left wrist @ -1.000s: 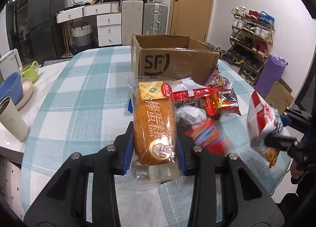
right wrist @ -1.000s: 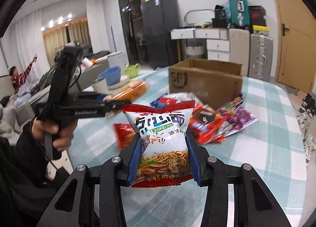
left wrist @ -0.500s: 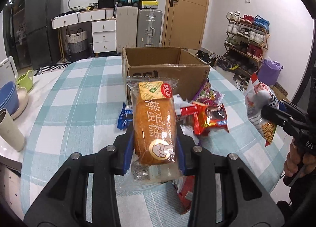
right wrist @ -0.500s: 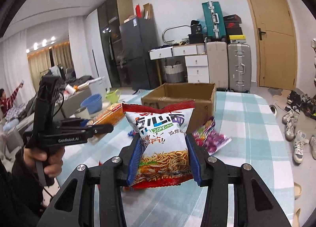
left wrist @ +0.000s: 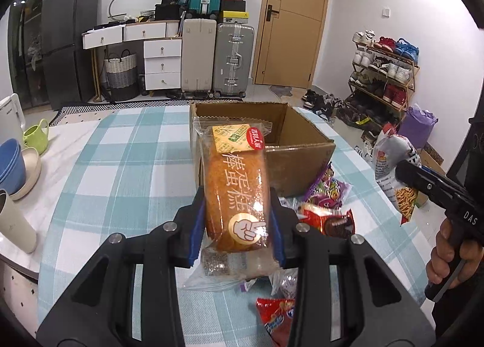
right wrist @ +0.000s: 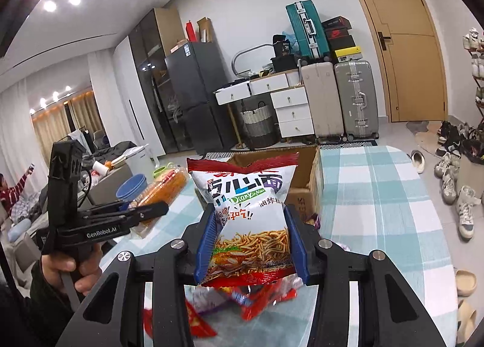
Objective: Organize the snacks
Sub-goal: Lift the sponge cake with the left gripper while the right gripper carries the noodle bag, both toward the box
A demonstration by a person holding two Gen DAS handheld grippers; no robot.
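left gripper (left wrist: 237, 220): jaws clenching clear-wrapped orange sponge cake loaf (left wrist: 236, 192), hanging above tabletop (left wrist: 121, 165), just before open brown cardboard box (left wrist: 299, 153)
right gripper (right wrist: 252, 241): jaws gripping white-and-red puffy noodle-snack bag (right wrist: 251, 214), raised near box
risk: air-filled bag may be slipping or bursting under squeeze; both grippers converging on box may be colliding; cake may be crushing

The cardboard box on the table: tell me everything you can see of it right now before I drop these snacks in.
The cardboard box is plain brown corrugated card, open at the top, upright on the checked tablecloth. Its visible interior looks bare; the floor is partly hidden by the cake packet held in the left gripper. The right wrist view shows printed letters on one side. A purple snack packet lies against its base. The noodle snack bag in the right gripper hides part of it.
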